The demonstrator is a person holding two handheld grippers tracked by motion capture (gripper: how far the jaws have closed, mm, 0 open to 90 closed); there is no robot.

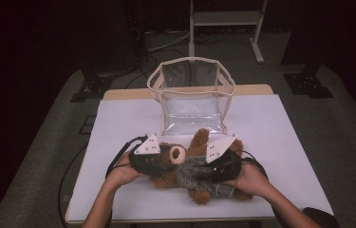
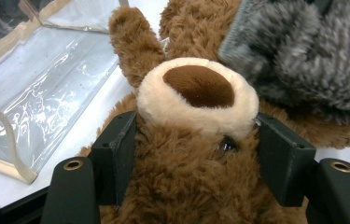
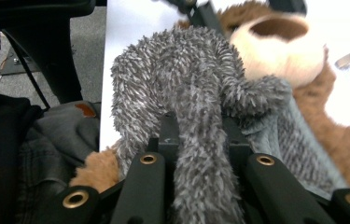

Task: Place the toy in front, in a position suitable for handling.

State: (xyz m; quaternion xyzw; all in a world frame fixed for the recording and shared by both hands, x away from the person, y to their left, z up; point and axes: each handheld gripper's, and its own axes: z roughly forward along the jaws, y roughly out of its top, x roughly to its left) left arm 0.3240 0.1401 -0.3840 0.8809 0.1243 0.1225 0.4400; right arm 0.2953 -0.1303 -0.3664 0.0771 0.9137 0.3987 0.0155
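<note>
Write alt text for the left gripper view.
A brown teddy bear's head sits clamped between the tool's two black jaws, cream snout up. Its grey fuzzy scarf lies upper right; a clear plastic bag rests on the white table left.

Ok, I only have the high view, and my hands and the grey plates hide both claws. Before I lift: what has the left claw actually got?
Observer: The left claw straddles the teddy bear at its head, with a jaw pressed into the fur on each side, just behind the muzzle.
Operator: Is a jaw on its face?
Observer: One jaw sits right beside an eye; the muzzle is free of both.
Operator: And the right one?
Observer: The right claw is shut on a fold of the grey fuzzy garment, not on the bear's brown fur.
</note>
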